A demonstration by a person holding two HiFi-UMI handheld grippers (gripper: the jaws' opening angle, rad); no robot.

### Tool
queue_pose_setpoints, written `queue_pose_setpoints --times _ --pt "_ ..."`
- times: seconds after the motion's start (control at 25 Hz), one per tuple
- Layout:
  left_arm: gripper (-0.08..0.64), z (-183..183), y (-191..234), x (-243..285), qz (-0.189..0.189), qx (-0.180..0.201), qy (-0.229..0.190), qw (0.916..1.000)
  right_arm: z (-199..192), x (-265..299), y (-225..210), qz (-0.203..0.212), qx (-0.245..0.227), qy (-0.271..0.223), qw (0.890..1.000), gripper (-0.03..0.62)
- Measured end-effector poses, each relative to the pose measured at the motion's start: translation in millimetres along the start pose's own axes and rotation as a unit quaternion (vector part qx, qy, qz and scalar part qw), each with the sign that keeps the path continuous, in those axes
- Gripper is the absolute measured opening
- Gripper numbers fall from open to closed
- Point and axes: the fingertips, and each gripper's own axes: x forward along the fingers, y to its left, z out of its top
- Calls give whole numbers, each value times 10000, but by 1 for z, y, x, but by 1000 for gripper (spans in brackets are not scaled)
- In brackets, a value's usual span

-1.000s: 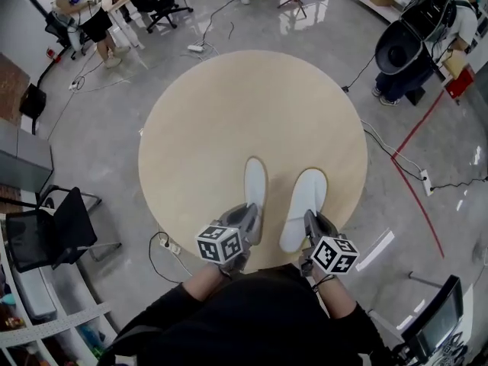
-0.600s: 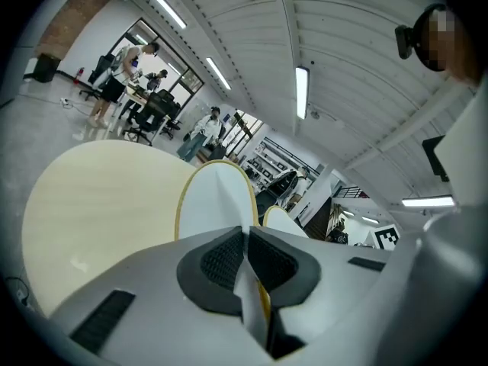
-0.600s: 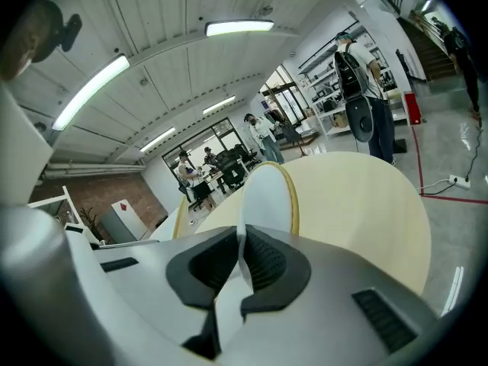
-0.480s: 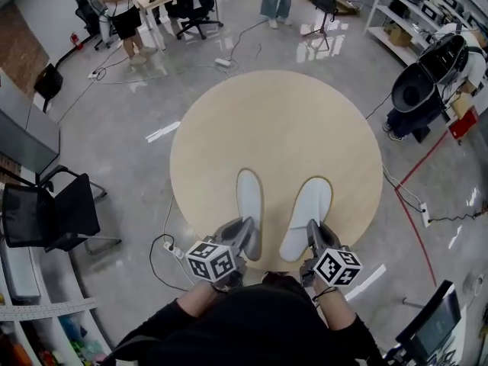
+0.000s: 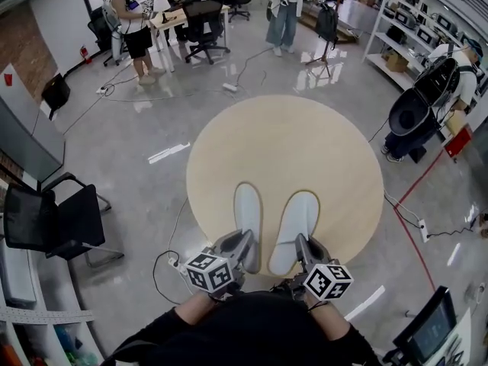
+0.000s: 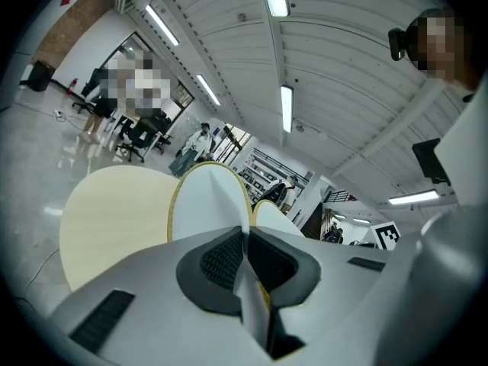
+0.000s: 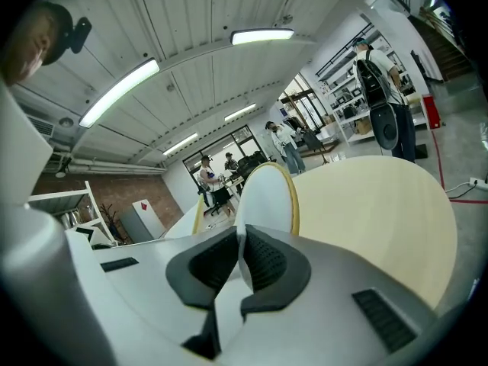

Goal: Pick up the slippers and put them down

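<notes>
The left tongs [image 5: 247,241] are gripping the heel end of the left slipper [image 5: 247,213], their dark pads [image 6: 221,259] pressing on its thin edge with almost no gap between them. The right tongs [image 5: 299,244] are clamping the heel end of the right slipper [image 5: 296,218] the same way, jaws nearly together on it. Both slippers are white with a yellowish rim. They are lying side by side without touching, toes pointing away from the person, over the near edge of the round table [image 5: 305,139]. The views are not showing whether they are resting on the tabletop or hanging just above it. In each gripper view the held slipper is sticking out ahead of the jaws, with the bare tabletop spreading beside it. A black chair [image 5: 53,223] is standing on the floor well off the table's left edge, and several people [image 5: 137,29] are gathering around desks beyond its far edge
</notes>
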Motion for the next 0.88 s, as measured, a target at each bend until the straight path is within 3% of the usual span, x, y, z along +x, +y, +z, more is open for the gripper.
queue_pose_setpoints --times 0.24,0.48,0.68,0.88 --pt "29 10 -15 -35 -298 339 -226 9987 -1 -19 26 -68 -97 -373 9992 31" --pt "29 -1 -31 -65 -506 499 -327 9969 -20 -40 39 -58 -128 -365 9992 31" --pt "29 -9 -34 -79 -576 331 -441 9968 -35 -47 41 -114 -113 -181 9997 31" --pt "29 -9 -25 -80 -391 128 -475 9980 -37 -43 41 -76 -85 1 9999 31"
